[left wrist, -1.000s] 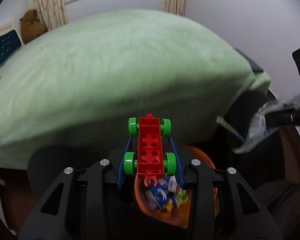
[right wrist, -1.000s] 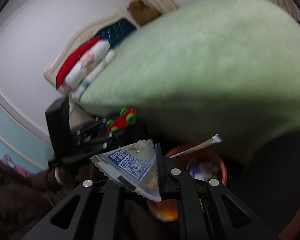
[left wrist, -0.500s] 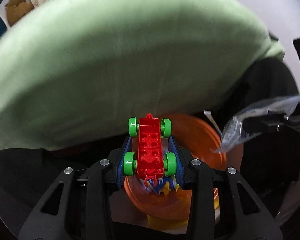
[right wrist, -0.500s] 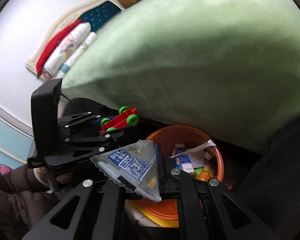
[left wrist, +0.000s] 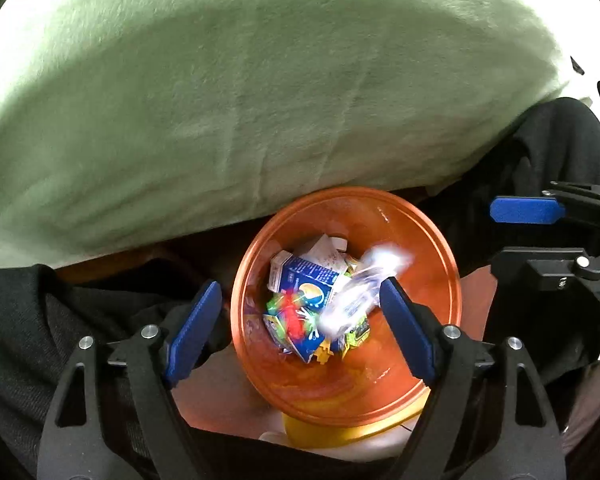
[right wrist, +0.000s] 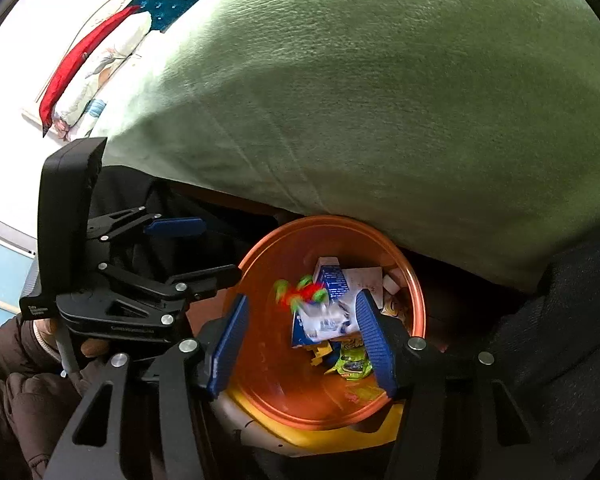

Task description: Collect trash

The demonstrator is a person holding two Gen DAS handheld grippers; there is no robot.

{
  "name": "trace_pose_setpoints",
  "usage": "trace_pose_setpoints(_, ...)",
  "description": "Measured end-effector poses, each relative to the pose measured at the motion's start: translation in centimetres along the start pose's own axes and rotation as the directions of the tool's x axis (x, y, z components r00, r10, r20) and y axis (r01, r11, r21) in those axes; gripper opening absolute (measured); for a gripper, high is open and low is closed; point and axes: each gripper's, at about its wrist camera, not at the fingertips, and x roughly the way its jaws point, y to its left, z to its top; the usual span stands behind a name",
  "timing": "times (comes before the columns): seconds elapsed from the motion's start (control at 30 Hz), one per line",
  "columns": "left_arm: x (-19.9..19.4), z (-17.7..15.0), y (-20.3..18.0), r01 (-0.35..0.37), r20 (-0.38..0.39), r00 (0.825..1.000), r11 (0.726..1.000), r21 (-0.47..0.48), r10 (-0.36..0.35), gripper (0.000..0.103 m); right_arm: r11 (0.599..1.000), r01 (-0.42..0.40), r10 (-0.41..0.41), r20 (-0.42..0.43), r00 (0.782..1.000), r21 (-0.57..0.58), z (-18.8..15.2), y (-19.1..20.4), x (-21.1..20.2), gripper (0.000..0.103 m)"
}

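Observation:
An orange trash bin (left wrist: 440, 256) (right wrist: 268, 360) stands below both grippers, holding several cartons and wrappers. My left gripper (left wrist: 300, 312) is open and empty above the bin; the red toy car with green wheels (left wrist: 292, 316) (right wrist: 304, 294) shows blurred inside the bin. My right gripper (right wrist: 300, 320) is open and empty above the bin; the clear wrapper (left wrist: 360, 292) (right wrist: 328, 318) shows blurred among the trash. The right gripper also shows in the left wrist view (left wrist: 540, 236), the left gripper in the right wrist view (right wrist: 196, 248).
A bed with a pale green blanket (left wrist: 260, 80) (right wrist: 360, 100) fills the space behind the bin. Pillows (right wrist: 96, 64) lie at its head. A yellow and white object (right wrist: 340, 436) sits under the bin. Dark clothing (left wrist: 40, 320) lies on both sides.
Both grippers opened over the bin. The red toy car left the left gripper and the clear wrapper left the right gripper; both dropped into the bin. Both views tilted further down.

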Motion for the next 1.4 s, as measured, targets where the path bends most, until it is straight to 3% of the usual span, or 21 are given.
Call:
trace_pose_setpoints(0.23,0.3,0.0,0.9,0.006,-0.012,1.000,1.000,-0.020,-0.006,0.079,1.000,0.023,-0.022,0.012,1.000,-0.016,0.1,0.2,-0.2,0.061)
trace_pose_setpoints(0.33,-0.8,0.1,1.0,0.012,0.018,1.000,1.000,-0.026,-0.011,0.079,0.998,0.026,-0.021,0.073,0.997,-0.058,0.1,1.2,-2.3,0.068)
trace_pose_setpoints(0.4,-3.3,0.1,1.0,0.002,0.105,0.994,1.000,-0.015,-0.001,0.079,0.994,0.019,0.000,0.176,0.984,-0.108,0.6,2.6,-5.6,0.081)
trace_pose_setpoints(0.43,-5.4,0.3,1.0,-0.007,0.176,0.984,1.000,-0.005,0.008,0.079,0.991,0.029,0.003,0.233,0.973,-0.133,1.0,3.2,-7.3,0.085)
trace_pose_setpoints(0.5,-9.6,1.0,0.9,-0.026,0.319,0.947,1.000,0.016,0.020,0.084,0.980,0.094,-0.019,0.389,0.921,-0.176,2.5,4.4,-11.3,0.099)
trace_pose_setpoints(0.53,-11.7,1.7,1.0,-0.051,0.394,0.918,0.998,0.023,0.037,0.092,0.975,0.122,-0.028,0.446,0.895,-0.184,3.3,4.7,-12.8,0.099)
trace_pose_setpoints(0.57,-13.6,2.6,1.1,-0.082,0.470,0.881,0.996,0.021,0.062,0.094,0.969,0.155,-0.039,0.501,0.865,-0.191,4.5,5.0,-14.1,0.099)
trace_pose_setpoints(0.6,-14.5,3.4,1.3,-0.099,0.510,0.857,0.995,0.017,0.077,0.094,0.963,0.189,-0.056,0.544,0.837,-0.192,6.1,5.0,-15.1,0.099)
trace_pose_setpoints(0.63,-15.4,4.8,1.6,-0.125,0.548,0.830,0.992,0.001,0.104,0.094,0.956,0.240,-0.099,0.583,0.806,-0.170,7.9,5.0,-15.7,0.099)
trace_pose_setpoints(0.7,-16.3,8.4,2.7,-0.139,0.590,0.794,0.989,-0.053,0.143,0.094,0.948,0.292,-0.148,0.637,0.757,-0.127,10.8,4.5,-16.2,0.099)
trace_pose_setpoints(0.87,-15.4,16.7,5.3,-0.134,0.643,0.732,0.973,-0.188,0.225,0.094,0.909,0.417,-0.313,0.709,0.632,0.029,18.7,2.7,-15.1,0.099)
trace_pose_setpoints(0.93,-14.7,19.4,6.2,-0.135,0.648,0.717,0.963,-0.232,0.256,0.094,0.889,0.452,-0.357,0.726,0.588,0.070,21.7,2.0,-14.8,0.099)
trace_pose_setpoints(1.07,-13.3,24.0,7.3,-0.146,0.642,0.706,0.949,-0.279,0.298,0.094,0.856,0.501,-0.416,0.751,0.512,0.132,25.4,0.7,-14.7,0.099)
trace_pose_setpoints(1.17,-12.3,26.6,7.4,-0.188,0.651,0.681,0.939,-0.288,0.336,0.094,0.838,0.517,-0.444,0.768,0.462,0.175,27.0,-0.5,-13.8,0.099)
trace_pose_setpoints(1.23,-11.6,27.4,7.8,-0.195,0.653,0.676,0.937,-0.289,0.342,0.094,0.834,0.518,-0.460,0.760,0.459,0.191,27.3,-1.4,-12.5,0.099)
trace_pose_setpoints(1.3,-10.7,28.3,8.0,-0.192,0.648,0.682,0.938,-0.289,0.339,0.094,0.822,0.534,-0.485,0.732,0.478,0.196,27.7,-2.4,-10.8,0.099)
trace_pose_setpoints(1.33,-10.2,28.7,8.2,-0.192,0.640,0.691,0.938,-0.288,0.338,0.094,0.819,0.539,-0.497,0.714,0.493,0.198,27.9,-2.8,-10.1,0.099)
trace_pose_setpoints(1.4,-9.2,29.4,8.5,-0.184,0.621,0.714,0.942,-0.281,0.324,0.094,0.815,0.540,-0.513,0.697,0.502,0.210,28.3,-3.0,-9.9,0.099)
